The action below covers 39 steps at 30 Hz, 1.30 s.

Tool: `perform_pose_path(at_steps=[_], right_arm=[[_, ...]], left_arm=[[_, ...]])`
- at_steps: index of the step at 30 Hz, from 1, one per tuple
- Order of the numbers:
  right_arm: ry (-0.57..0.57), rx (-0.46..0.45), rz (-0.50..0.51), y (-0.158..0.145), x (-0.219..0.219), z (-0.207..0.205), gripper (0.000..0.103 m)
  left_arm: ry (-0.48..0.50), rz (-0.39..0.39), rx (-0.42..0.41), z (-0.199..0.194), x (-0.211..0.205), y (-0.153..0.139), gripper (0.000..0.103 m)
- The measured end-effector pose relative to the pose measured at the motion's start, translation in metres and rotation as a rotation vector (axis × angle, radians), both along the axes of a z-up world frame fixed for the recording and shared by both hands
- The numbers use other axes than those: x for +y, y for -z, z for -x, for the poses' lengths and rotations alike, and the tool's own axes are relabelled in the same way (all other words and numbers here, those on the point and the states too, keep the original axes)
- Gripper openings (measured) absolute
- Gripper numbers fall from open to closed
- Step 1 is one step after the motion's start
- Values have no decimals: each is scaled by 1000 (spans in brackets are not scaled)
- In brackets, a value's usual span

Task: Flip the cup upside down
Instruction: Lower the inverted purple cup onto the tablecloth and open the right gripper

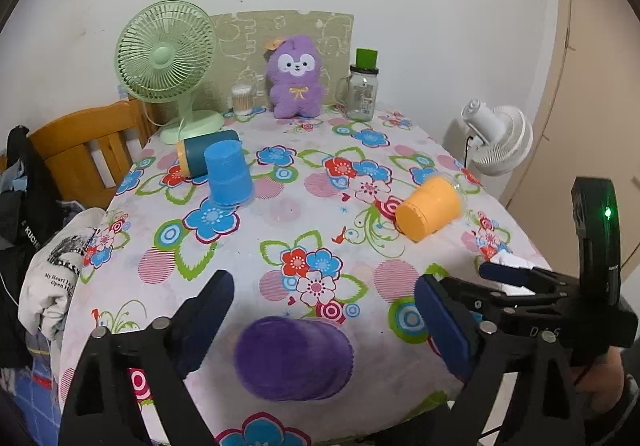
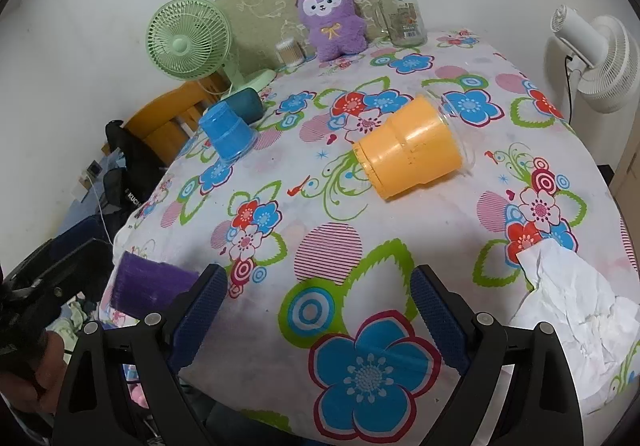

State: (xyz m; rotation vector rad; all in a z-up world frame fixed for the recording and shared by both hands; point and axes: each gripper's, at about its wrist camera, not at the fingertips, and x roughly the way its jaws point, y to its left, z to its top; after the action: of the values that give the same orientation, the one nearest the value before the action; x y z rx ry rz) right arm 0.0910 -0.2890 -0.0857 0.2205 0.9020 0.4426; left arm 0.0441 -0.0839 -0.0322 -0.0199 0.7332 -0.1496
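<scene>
Your blue cup (image 1: 229, 173) already stands inverted, but the purple cup (image 1: 294, 359) between your left gripper's (image 1: 324, 326) parted jaws and the orange cup (image 2: 412, 146) beyond your right gripper's (image 2: 318, 316) empty, parted jaws lie sideways on the table (image 2: 400, 246).

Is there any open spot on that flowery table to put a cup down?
Yes: the middle, between the blue cup, orange cup and purple cup. The near edge beside the crumpled tissue is bare too. The far edge is crowded: green fan, plush, jar.
</scene>
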Motion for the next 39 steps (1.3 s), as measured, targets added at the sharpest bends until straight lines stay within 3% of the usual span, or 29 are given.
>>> perform_pose_path(at_steps=[9,39], right_arm=[[-12,1,7,-1,6,0,94],[-26,-10,28,-6,20,3,94]], left_arm=[[-15,4,-7,0,5,-2,99],[-28,25,-7,5,18,-3,100]])
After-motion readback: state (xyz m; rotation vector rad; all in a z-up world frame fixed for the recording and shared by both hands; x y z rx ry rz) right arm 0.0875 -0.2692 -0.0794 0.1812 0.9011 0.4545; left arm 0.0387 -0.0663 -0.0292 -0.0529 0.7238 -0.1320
